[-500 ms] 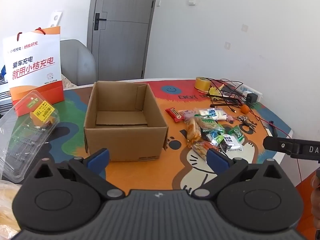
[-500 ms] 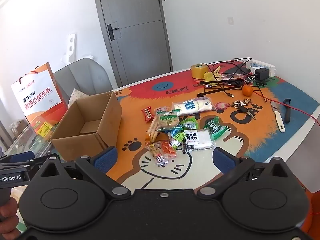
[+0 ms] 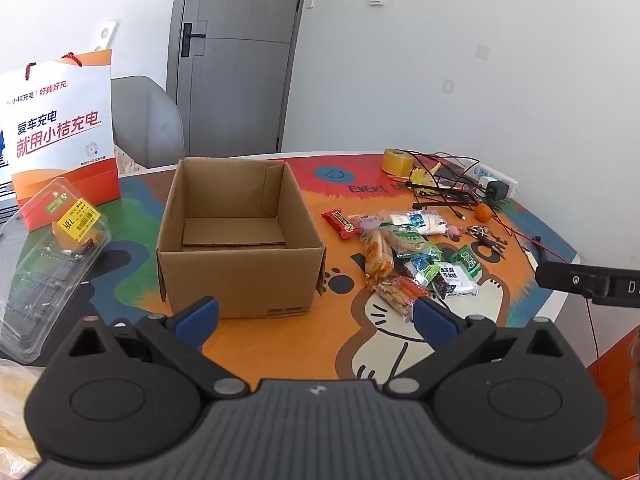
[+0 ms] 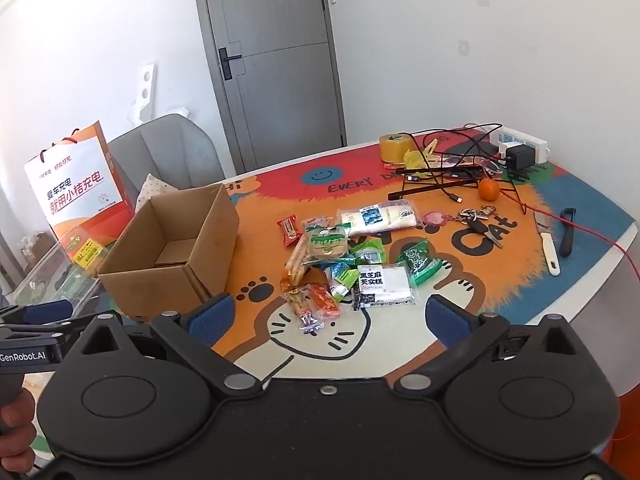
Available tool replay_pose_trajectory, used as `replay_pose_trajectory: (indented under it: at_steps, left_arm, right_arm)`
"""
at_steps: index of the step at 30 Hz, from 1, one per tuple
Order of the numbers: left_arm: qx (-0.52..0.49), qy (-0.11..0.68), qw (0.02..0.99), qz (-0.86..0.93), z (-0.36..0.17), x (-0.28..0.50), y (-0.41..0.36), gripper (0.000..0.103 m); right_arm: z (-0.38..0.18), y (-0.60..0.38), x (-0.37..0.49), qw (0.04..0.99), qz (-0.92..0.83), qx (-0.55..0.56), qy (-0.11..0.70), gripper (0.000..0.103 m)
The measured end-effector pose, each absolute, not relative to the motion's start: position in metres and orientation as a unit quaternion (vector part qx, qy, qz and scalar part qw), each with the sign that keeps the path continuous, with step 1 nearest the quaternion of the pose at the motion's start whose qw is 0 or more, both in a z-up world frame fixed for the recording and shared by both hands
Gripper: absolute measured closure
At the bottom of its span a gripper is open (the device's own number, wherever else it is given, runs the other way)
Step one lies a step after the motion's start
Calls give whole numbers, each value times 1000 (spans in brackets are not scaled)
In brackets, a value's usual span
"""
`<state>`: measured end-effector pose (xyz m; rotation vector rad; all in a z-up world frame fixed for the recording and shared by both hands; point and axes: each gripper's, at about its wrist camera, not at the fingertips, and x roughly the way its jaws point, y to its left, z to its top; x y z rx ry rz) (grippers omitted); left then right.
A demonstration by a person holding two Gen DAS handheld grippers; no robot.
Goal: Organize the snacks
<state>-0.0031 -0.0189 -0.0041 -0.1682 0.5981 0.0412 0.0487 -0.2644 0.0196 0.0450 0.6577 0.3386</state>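
Hovering: left gripper point(image 3: 316, 316), jaws wide apart, nothing between
Right gripper point(image 4: 328, 322): jaws apart, nothing between
Cardboard box point(image 3: 240, 240): centre frame
Snacks point(image 4: 344, 260): mid-frame heap

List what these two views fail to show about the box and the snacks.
- Cardboard box: in the right wrist view its near wall hides most of the floor.
- Snack pile: overlapping packets cover the lower ones in both views.
- Small print on the packets: too small to read.
- Clear plastic container: cut off by the left wrist view's edge.
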Motion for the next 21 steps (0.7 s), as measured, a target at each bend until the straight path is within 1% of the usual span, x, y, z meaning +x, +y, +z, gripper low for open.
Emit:
replay_pose_trajectory:
  at_steps: [21]
  left_arm:
    - [-87,299,950,20,-3,0,-15,0]
  right_arm:
    - [20,-266,51,934,156,14,322,0]
